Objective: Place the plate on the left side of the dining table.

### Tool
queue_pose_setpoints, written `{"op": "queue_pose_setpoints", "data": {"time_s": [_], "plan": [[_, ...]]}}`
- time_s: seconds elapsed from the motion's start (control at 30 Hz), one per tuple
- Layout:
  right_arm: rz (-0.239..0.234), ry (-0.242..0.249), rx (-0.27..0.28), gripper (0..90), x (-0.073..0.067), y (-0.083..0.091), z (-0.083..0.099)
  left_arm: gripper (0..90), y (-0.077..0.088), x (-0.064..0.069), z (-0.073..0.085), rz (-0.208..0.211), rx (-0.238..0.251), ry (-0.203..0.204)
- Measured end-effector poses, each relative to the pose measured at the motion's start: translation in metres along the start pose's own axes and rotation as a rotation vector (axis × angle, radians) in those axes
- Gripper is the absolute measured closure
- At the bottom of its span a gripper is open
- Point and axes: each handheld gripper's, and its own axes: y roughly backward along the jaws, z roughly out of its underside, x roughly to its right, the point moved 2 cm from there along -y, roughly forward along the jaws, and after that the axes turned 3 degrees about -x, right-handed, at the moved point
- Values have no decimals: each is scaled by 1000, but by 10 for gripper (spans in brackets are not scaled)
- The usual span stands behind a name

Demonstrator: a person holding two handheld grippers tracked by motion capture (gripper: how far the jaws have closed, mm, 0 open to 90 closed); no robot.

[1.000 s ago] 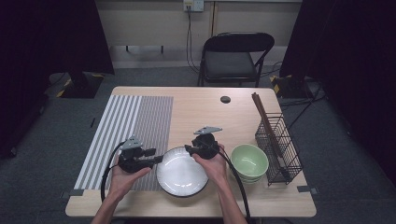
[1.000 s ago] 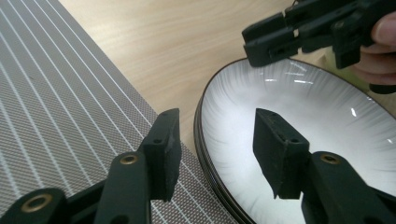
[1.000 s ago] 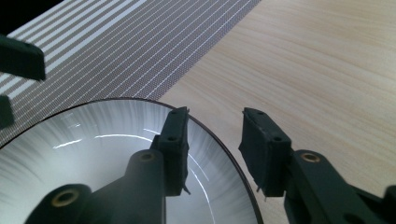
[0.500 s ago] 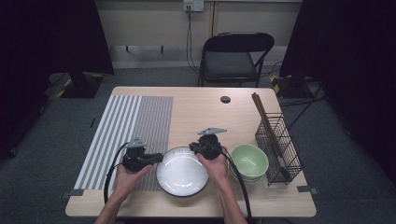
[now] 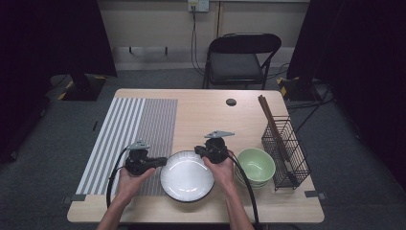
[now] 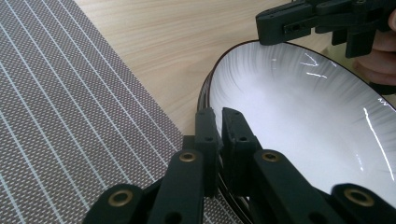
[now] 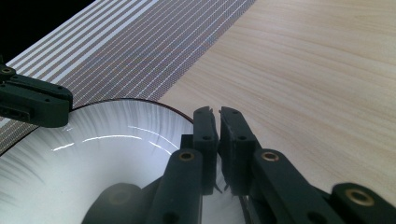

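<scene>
Both grippers pinch the white plate (image 5: 187,176) by its rim, jaws having just been closing: left gripper (image 5: 160,161) on the plate's left edge, right gripper (image 5: 198,152) on the far right edge (opposite sides, plate between the hands). Plate sits at the near table (image 5: 206,108) edge, just beside the striped placemat (image 5: 129,129). Round, glossy glazed ceramic with dark rim; slippery, so a level two-handed lift looks needed

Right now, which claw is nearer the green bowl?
The right claw: it grips the white plate's rim just beside the green bowl. The left claw grips the plate's far side.
</scene>
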Motion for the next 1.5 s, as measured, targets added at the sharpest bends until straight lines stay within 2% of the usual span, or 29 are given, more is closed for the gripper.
{"op": "queue_pose_setpoints", "data": {"time_s": [0.27, 0.5, 0.57, 0.8, 0.97, 1.07, 1.13, 1.27, 1.4, 1.5], "plan": [[-8, 0, -1, 857, 1, 0, 0, 846, -2, -1, 0, 6, -2, 11], [-21, -35, 3, 860, 2, 0, 1, 823, -1, -1, -1, 11, 9, 30], [-20, -32, 5, 860, 3, 0, 2, 832, -1, -1, -1, 7, 9, 38], [-26, -50, -5, 863, 3, 3, 4, 858, -1, -2, -1, 6, 8, 35], [-12, -50, -1, 863, 2, 3, 7, 830, -2, -2, -1, 12, 17, 54], [-17, -71, 12, 864, 1, 5, 9, 824, -2, -3, -1, 19, 19, 56], [-24, -86, 18, 863, 0, 5, 11, 820, -3, -2, -1, 18, 18, 56], [-16, -70, 15, 863, -3, 6, 12, 825, -4, -2, -1, 12, 15, 45], [-14, -83, 15, 862, -6, 9, 17, 827, -1, -2, -1, 16, 11, 43], [-17, -76, 8, 863, -11, 11, 20, 820, 0, -2, -1, 8, 5, 34]]}}
